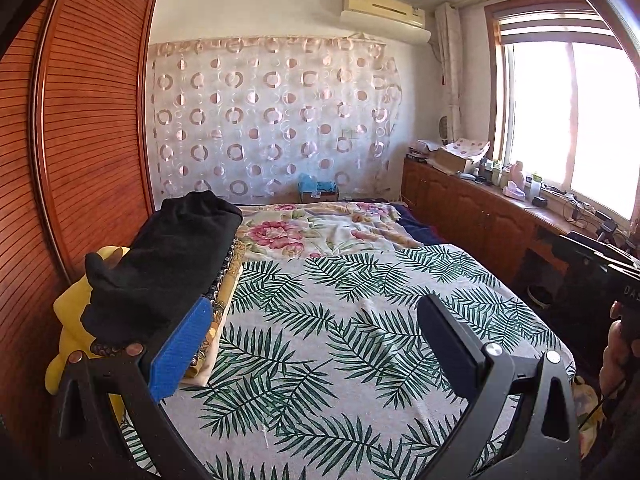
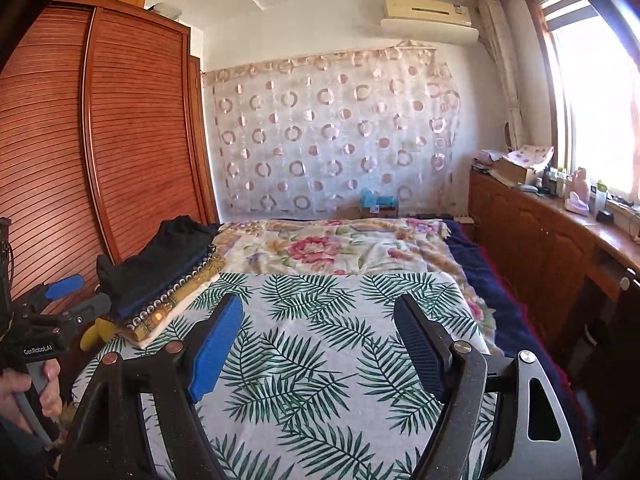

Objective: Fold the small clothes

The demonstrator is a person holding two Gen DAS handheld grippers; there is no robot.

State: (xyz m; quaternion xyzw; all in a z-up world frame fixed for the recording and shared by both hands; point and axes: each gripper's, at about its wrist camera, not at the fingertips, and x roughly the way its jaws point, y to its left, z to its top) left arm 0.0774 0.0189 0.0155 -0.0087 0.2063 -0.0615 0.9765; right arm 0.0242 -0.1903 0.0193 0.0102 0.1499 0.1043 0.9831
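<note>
Both grippers hover over the leaf-print sheet on the bed, jaws wide, nothing between them: left gripper, right gripper.

Task's things at the bed's left edge, beside the wardrobe: a stack of folded clothes, black garment on top, patterned and pale layers under it, something yellow at the near end, half hidden. Whether the yellow piece is folded: cannot tell. No loose garment spread on the middle of the bed; only the leaf print, with a floral blanket toward the far edge.

Step in hand, by judgement: between garments, fetching the next piece or finishing. To do it well:

- Reach for the yellow piece at the near left corner, if that is the next one, without dragging the black top layer off the stack.
- Approach low from the near edge, not across the stack.
- Pinch one cloth layer only; lift clear before swinging toward the middle of the bed.
- Lay flat on the leaf print, well apart from the stack, with room on both sides for the two grippers.
- Keep both sets of jaws wide until pads straddle an edge or corner of the fabric.

Risk: soft stack near the left edge, easily toppled toward the wardrobe.
</note>
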